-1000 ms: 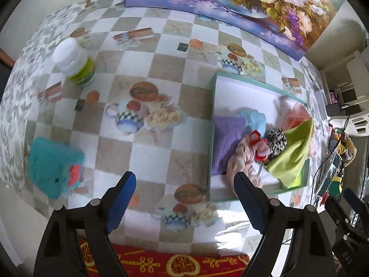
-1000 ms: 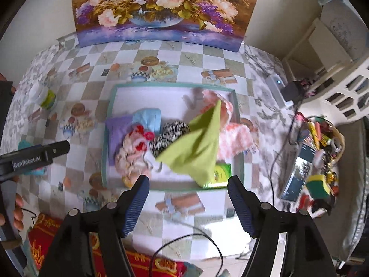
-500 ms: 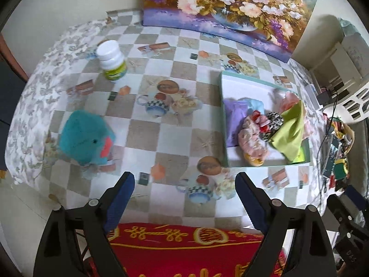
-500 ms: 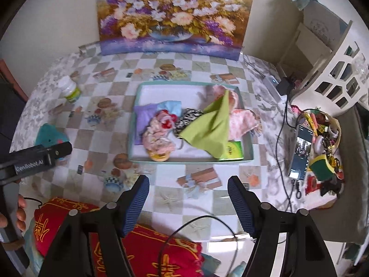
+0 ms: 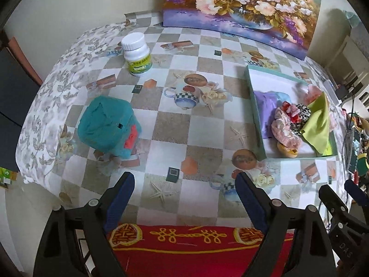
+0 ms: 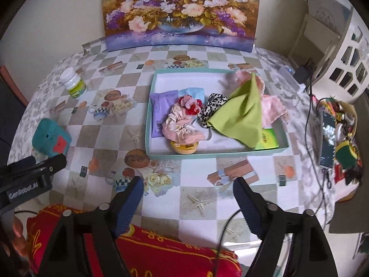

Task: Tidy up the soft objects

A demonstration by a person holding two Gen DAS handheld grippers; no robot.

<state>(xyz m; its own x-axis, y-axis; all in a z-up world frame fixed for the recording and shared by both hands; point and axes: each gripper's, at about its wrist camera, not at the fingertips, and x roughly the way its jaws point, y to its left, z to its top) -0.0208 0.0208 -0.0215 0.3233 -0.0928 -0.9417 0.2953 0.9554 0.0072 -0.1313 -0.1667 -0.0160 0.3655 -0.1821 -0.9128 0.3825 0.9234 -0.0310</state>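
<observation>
Left wrist: teal plush cube [image 5: 108, 124] beyond left claw [image 5: 184, 192]

1. The tray [image 6: 147, 124] sits on the counter [image 6: 198, 198], right of centre.
2. In the tray, a packet [image 6: 161, 110] lies at its left; scrunchies [image 6: 182, 124] lie beside it, and a cloth [image 6: 239, 115] drapes to their right.
3. A plush cube [image 5: 108, 124] rests well left of the tray.
4. A bottle [image 5: 137, 54] stands behind the cube.
5. A painting [image 6: 182, 11] leans against the wall at the back.
</observation>
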